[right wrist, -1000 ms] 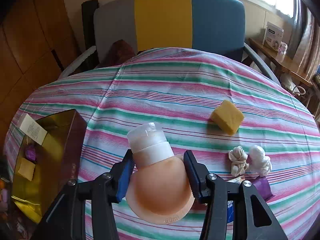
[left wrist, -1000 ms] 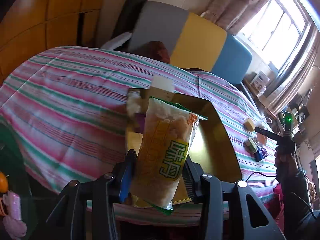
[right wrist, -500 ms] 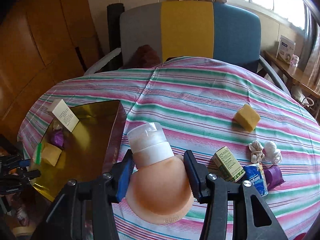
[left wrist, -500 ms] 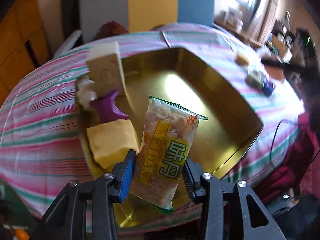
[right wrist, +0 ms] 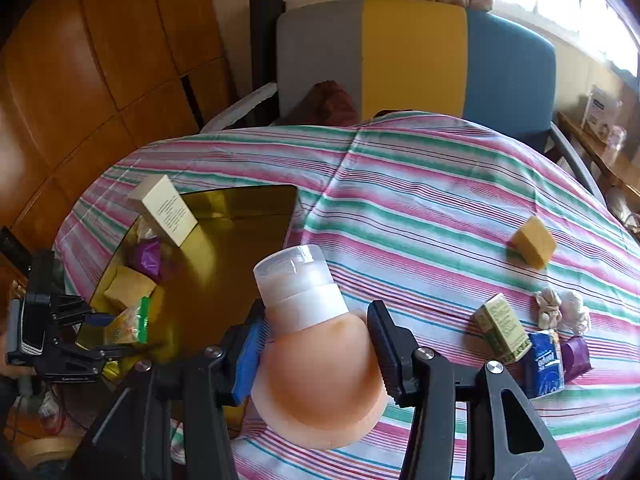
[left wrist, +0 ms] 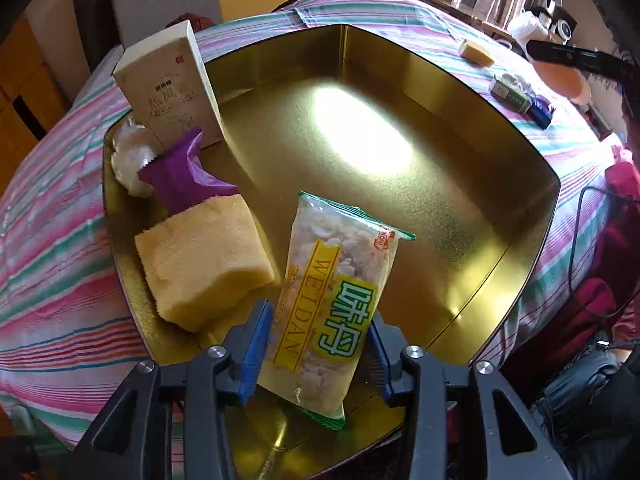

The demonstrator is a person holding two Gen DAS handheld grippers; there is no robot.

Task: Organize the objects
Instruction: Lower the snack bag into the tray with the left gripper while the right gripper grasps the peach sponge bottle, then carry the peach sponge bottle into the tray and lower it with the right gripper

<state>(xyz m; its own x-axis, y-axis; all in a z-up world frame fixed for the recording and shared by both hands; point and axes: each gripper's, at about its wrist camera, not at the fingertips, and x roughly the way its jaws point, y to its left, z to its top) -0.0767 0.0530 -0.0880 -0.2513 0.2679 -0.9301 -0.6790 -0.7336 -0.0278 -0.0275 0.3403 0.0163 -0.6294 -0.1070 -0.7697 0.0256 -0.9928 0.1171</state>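
My left gripper (left wrist: 316, 352) is shut on a clear snack packet (left wrist: 336, 292) with yellow and green print, held low over the near end of a gold tin tray (left wrist: 460, 200). In the tray lie a yellow sponge (left wrist: 200, 264), a purple wrapper (left wrist: 184, 176), a white wad (left wrist: 128, 156) and a standing cream box (left wrist: 168, 84). My right gripper (right wrist: 316, 344) is shut on a peach squeeze bottle (right wrist: 320, 376) with a white cap, above the table just right of the tray (right wrist: 224, 280). The left gripper (right wrist: 120, 332) with the packet shows in the right wrist view.
On the striped tablecloth (right wrist: 420, 208) to the right lie a yellow sponge (right wrist: 534, 242), a green box (right wrist: 502, 328), a blue packet (right wrist: 544, 364), a purple wrapper (right wrist: 576, 356) and two white wads (right wrist: 560, 310). A grey, yellow and blue chair (right wrist: 412, 56) stands behind the table.
My left gripper has carried the snack packet from the table edge to low over the tray. My right gripper has drawn back and left with the bottle, toward the tray.
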